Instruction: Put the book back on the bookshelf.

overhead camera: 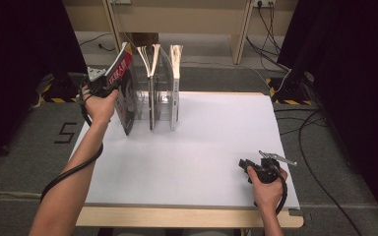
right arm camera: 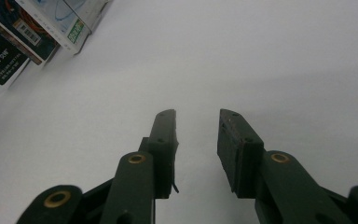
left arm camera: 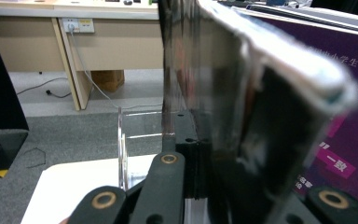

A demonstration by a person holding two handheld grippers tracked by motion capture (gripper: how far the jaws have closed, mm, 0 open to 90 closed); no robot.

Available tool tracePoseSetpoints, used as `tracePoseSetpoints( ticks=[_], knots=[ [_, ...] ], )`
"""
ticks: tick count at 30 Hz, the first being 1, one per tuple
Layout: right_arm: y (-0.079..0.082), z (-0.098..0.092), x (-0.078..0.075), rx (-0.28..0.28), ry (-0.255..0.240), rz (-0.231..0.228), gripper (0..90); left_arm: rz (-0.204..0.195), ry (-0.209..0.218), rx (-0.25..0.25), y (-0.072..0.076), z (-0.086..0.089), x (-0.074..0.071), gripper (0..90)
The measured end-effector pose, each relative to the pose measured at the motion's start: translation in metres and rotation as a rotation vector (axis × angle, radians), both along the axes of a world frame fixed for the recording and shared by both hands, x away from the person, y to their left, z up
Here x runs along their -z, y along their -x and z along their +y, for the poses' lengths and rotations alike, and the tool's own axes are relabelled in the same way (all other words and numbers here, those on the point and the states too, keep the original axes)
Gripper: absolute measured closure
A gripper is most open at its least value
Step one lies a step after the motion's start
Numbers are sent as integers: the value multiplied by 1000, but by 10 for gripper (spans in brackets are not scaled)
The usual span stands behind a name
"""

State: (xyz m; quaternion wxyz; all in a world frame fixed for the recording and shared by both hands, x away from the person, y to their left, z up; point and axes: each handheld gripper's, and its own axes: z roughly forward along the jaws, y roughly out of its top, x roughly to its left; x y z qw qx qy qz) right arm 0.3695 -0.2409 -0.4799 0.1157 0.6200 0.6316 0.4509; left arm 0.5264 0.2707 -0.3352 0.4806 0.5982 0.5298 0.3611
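A glossy book [overhead camera: 124, 91] with a red and dark cover stands tilted at the left end of a clear book rack [overhead camera: 163, 104]. My left gripper [overhead camera: 114, 87] is shut on its upper edge, held from the left. In the left gripper view the book [left arm camera: 261, 116] sits between the black jaws, and one finger [left arm camera: 168, 177] presses against its side. Two more books [overhead camera: 152, 86] [overhead camera: 175, 81] stand upright in the rack. My right gripper [overhead camera: 243, 163] rests low over the white table [overhead camera: 202, 142] near the front right, open [right arm camera: 196, 123] with nothing between its jaws.
The rack stands at the table's far left edge. Book bottoms [right arm camera: 37, 28] show at the upper left of the right gripper view. A wooden desk [overhead camera: 177, 19] and floor cables [overhead camera: 305, 132] lie beyond the table, with black curtains on both sides.
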Motion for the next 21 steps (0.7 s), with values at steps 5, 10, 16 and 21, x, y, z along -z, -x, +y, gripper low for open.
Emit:
tracePoseSetpoints(
  ticks=[5, 10, 16, 21],
  knots=[
    [0, 0, 0, 0, -1, -2, 678, -32, -4, -10, -1, 0, -1, 867],
    [0, 0, 0, 4, -7, 2, 680, -48, -27, -19, -4, 0, -3, 867],
    [0, -1, 0, 1, 3, -3, 682, -70, -27, -37, -9, 3, -1, 867],
    [0, 0, 0, 1, -1, -2, 683, -90, -32, -70, -13, 11, 3, 867]
  ],
)
